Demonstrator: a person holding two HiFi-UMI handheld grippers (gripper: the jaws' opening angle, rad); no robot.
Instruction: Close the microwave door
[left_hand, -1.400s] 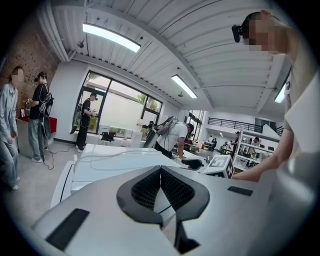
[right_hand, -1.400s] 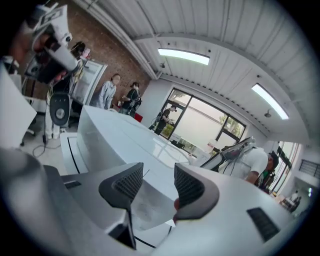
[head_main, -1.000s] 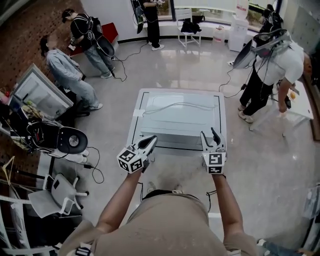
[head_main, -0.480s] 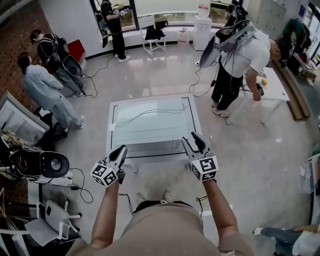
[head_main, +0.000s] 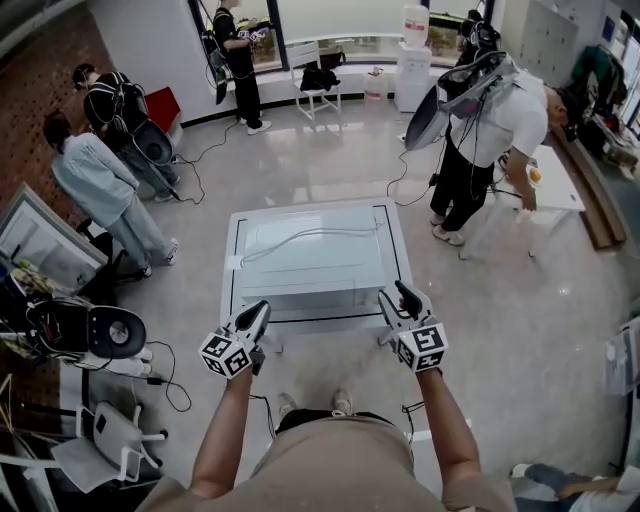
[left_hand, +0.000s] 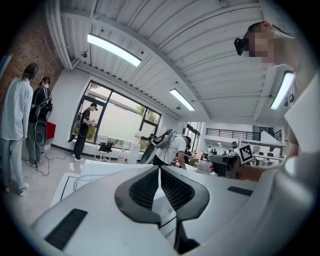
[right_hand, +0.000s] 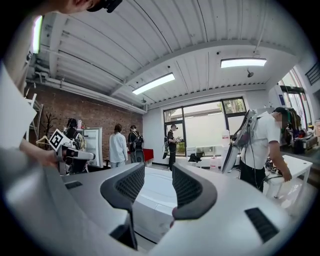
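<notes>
1. Change since a second ago: the right tool (head_main: 397, 297) pointed straight ahead then and now leans inward towards the microwave (head_main: 315, 255). Its jaws have just been closing slightly, with nothing between them. The left tool (head_main: 260, 312) holds much the same station at the near edge of the worktop (head_main: 240, 295).
2. Floor (head_main: 330, 160): grey and glossy, extending ahead of both tools and out to either side.
3. Worktop: white with a black border line. It lies directly ahead of both tools, and its near edge runs just past their tips.
4. Microwave: a white box standing on the worktop, ahead of the tools and between the lines along which they point. Its near right corner is just beside the right tool's tips, and its near left corner is a little ahead of and inward from the left tool. The face turned towards the tools does not show from above, so whether the door is closed cannot be told.
5. Right tool: jaws apart and empty. The microwave shows through the gap ahead of them, with no contact.
6. Left tool: jaws together at the tips, gripping nothing, clear of the microwave.
7. Cable (head_main: 300, 236): thin and white, lying in an arc across the microwave's top, well ahead of both tools.
</notes>
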